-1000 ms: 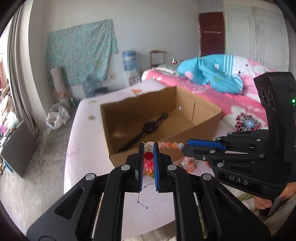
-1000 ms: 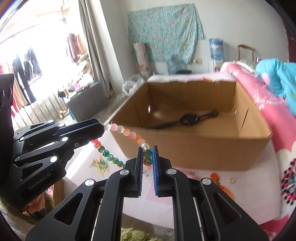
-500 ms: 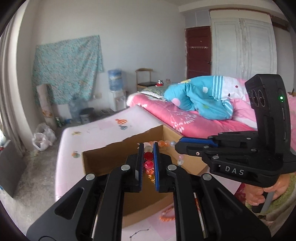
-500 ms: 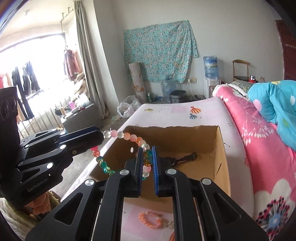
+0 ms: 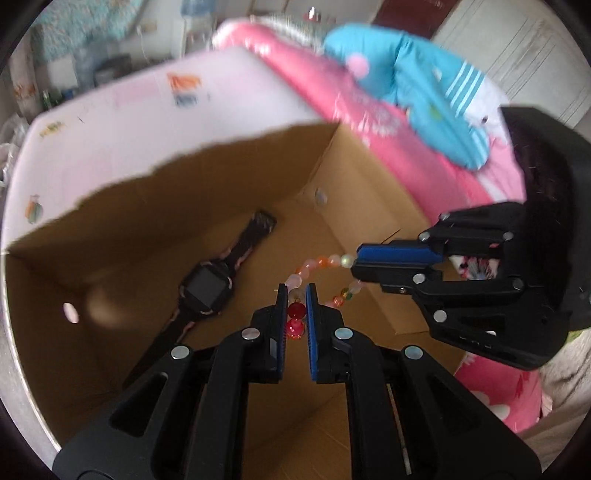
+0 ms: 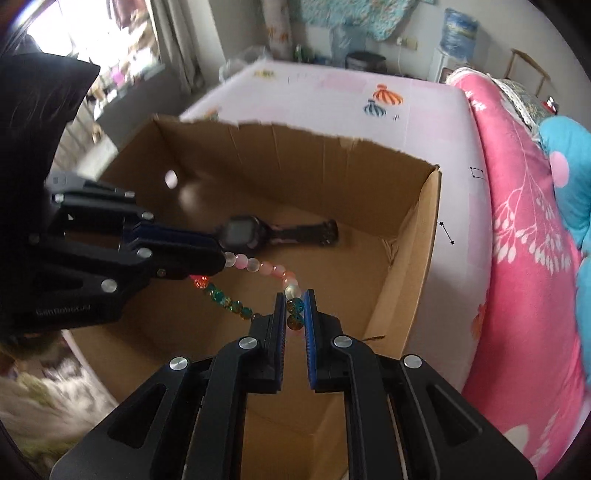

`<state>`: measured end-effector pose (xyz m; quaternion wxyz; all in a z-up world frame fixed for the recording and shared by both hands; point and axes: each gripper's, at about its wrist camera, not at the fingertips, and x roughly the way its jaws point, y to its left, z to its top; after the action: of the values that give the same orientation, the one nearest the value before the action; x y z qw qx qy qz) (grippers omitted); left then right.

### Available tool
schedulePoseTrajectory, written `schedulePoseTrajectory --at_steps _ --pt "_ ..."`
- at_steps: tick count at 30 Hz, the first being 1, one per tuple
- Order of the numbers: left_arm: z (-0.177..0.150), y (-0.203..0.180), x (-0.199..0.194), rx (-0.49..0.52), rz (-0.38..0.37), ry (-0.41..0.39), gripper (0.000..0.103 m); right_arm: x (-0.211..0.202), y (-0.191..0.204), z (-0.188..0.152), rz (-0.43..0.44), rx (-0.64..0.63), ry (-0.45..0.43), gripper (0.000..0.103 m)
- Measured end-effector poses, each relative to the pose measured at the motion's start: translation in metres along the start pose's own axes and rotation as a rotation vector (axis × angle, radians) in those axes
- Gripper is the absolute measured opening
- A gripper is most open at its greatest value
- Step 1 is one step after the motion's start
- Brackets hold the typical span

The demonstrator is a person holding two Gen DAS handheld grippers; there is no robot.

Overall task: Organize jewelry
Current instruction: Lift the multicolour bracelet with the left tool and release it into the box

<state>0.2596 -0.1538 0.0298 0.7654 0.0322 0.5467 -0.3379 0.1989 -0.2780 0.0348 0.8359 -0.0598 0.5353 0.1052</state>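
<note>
A bead bracelet (image 5: 317,264) (image 6: 258,267) of pink, white, orange, red and green beads hangs stretched between both grippers, above the inside of an open cardboard box (image 5: 147,206) (image 6: 410,236). My left gripper (image 5: 295,295) is shut on its red beads. My right gripper (image 6: 294,297) is shut on amber-green beads at the other side. Each gripper shows in the other's view: the right gripper (image 5: 360,264) in the left wrist view, the left gripper (image 6: 218,264) in the right wrist view. A black wristwatch (image 5: 207,284) (image 6: 258,232) lies flat on the box floor.
The box stands on a pale pink sheet (image 6: 332,96) with small prints. To the right lie a bright pink flowered blanket (image 6: 517,206) and a blue plush cushion (image 5: 424,81). A water bottle (image 6: 460,27) and a curtain (image 6: 173,37) stand by the far wall.
Both grippers carried the stretched bracelet from in front of the box to over its open inside and tipped downward. The watch now lies directly below the beads.
</note>
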Motion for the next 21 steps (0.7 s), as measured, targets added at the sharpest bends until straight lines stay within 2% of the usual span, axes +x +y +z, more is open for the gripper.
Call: schedulePoseTrajectory --at_steps 5,7,9,10,12,16,19,21 --pt "0.008 0.006 0.039 -0.024 -0.019 0.151 0.009 0.005 0.006 0.004 -0.102 -0.116 0.045 0.011" --pt "0.01 0.006 0.047 -0.026 -0.013 0.18 0.009 0.0 0.001 0.007 -0.113 -0.121 0.028 0.012" --pt "0.01 0.007 0.052 -0.034 -0.007 0.189 0.012 -0.005 -0.008 0.009 -0.125 -0.097 -0.003 0.02" --pt "0.009 0.007 0.051 -0.046 -0.012 0.193 0.017 -0.009 -0.012 0.009 -0.12 -0.086 -0.014 0.02" --pt "0.008 0.007 0.047 -0.062 -0.024 0.186 0.02 -0.019 -0.019 0.008 -0.091 -0.048 -0.044 0.021" --pt "0.004 0.002 0.031 -0.053 -0.004 0.139 0.022 -0.041 -0.024 0.004 -0.129 -0.003 -0.109 0.022" --pt "-0.002 0.0 0.0 -0.049 0.015 0.054 0.03 -0.067 -0.024 -0.005 -0.084 0.061 -0.184 0.031" --pt "-0.007 -0.005 -0.03 -0.034 0.036 -0.03 0.032 -0.082 -0.021 -0.011 -0.072 0.085 -0.231 0.037"
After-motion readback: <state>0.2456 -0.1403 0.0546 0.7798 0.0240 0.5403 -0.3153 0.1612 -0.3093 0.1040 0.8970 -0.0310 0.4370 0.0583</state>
